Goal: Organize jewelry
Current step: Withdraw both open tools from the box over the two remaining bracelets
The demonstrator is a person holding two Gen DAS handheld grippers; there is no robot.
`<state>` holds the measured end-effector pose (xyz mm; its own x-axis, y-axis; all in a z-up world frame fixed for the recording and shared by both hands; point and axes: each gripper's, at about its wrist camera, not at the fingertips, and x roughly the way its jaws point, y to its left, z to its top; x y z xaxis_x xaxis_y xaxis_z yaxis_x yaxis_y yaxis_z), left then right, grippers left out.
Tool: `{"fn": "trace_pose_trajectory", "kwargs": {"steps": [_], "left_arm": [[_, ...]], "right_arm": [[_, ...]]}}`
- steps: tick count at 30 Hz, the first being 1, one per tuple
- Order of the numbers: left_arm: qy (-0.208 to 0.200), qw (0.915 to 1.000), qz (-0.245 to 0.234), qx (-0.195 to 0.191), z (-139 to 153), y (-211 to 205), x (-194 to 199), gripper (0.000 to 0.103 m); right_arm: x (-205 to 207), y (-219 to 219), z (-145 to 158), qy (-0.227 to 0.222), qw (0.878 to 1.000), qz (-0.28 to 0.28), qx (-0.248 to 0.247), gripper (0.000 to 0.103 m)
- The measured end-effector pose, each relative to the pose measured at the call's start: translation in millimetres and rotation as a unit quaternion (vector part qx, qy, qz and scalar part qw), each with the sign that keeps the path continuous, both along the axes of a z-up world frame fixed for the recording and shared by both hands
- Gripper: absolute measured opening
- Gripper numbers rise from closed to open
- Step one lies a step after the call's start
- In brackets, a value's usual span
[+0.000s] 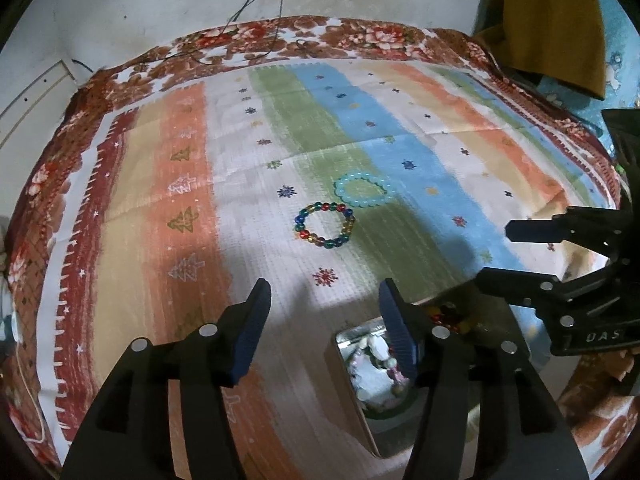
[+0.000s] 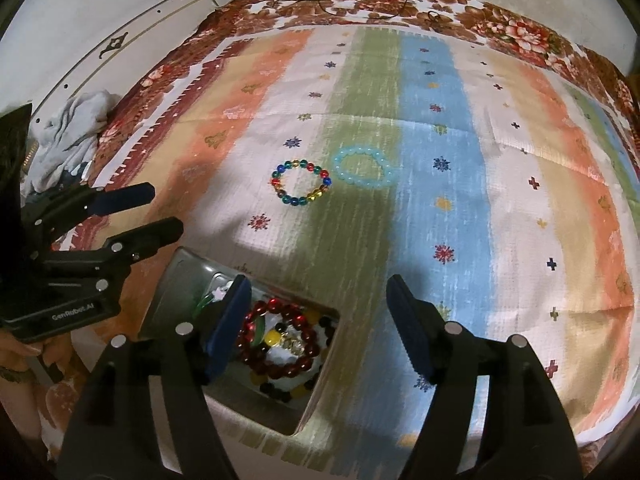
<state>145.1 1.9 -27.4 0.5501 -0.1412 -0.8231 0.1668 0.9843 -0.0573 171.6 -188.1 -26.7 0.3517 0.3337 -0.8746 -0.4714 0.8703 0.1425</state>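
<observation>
A multicoloured bead bracelet (image 1: 325,225) (image 2: 301,182) lies flat on the striped cloth, with a pale blue bead bracelet (image 1: 362,190) (image 2: 363,167) just beyond it to the right. A metal box (image 2: 180,280) (image 1: 344,372) near the front holds a dark red bead bracelet (image 2: 280,340) and other beads. My left gripper (image 1: 323,300) is open and empty, above the cloth left of the box. My right gripper (image 2: 318,296) is open and empty, its left finger over the box. Each gripper shows in the other's view, the right one (image 1: 520,256) and the left one (image 2: 160,212).
The striped cloth (image 1: 240,160) lies on a floral blanket (image 1: 360,36). A grey crumpled cloth (image 2: 72,128) sits at the left edge. A yellow-brown fabric (image 1: 552,20) hangs at the back right. Thin cables (image 1: 264,8) trail at the back.
</observation>
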Motion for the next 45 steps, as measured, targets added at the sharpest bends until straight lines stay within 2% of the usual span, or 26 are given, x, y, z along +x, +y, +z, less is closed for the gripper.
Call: {"fn": "trace_pose_trajectory", "kwargs": {"steps": [7,15,17,28,38,45], "left_arm": [[0.004,0.9998,0.022,0.001,-3.1,9.8,16.6,0.061],[0.013,0.9996,0.025,0.005,-8.4,9.8,34.2,0.069],[0.016,0.9994,0.029,0.008,-9.9,10.4,37.2,0.070],[0.029,0.9983,0.050,-0.002,-17.0,23.8,57.7,0.088],[0.043,0.9974,0.057,0.012,-26.9,27.5,79.4,0.089],[0.058,0.9965,0.060,0.003,-34.9,30.3,92.9,0.089]], "right_arm": [[16.2,-2.3,-2.9,-0.004,1.000,-0.013,-0.012,0.077],[29.9,-2.3,-9.5,0.000,1.000,-0.021,-0.022,0.082],[35.3,-2.6,-10.6,-0.001,0.999,-0.027,-0.025,0.087],[58.7,2.3,-16.3,0.003,0.999,-0.037,-0.031,0.094],[78.2,5.2,-22.6,0.010,0.998,-0.043,-0.036,0.097],[94.0,5.9,-29.0,0.028,0.998,-0.048,-0.026,0.097]]}}
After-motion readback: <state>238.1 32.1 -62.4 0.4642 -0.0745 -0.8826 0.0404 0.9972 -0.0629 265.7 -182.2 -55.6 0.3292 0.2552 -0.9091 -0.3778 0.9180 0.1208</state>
